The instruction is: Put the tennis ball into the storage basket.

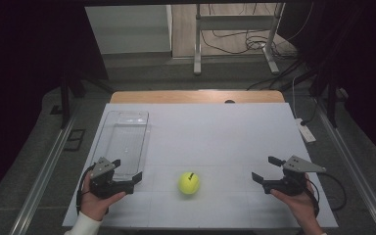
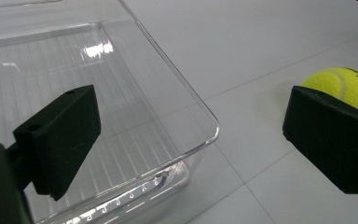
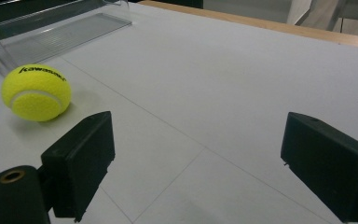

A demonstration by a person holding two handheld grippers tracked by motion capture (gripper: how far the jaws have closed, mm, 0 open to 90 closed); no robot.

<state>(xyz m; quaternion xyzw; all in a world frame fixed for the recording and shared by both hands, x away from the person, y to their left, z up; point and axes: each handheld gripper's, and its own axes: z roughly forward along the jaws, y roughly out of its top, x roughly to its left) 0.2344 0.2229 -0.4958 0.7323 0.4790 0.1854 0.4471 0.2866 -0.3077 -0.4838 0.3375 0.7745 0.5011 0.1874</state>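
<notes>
Yellow felt tennis ball (image 1: 188, 182), black lettering

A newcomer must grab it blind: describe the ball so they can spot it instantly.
Start at the white table; a clear plastic tray lies on its left side. To the right of the tray's near end, between the two grippers, sits the tennis ball. It is the only round, bright yellow thing there.

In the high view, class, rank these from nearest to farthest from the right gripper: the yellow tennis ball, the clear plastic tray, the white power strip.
From the right gripper:
1. White power strip, just off the table's right edge, behind the gripper.
2. Yellow tennis ball, front centre, towards the left.
3. Clear plastic tray, far left side.
</notes>
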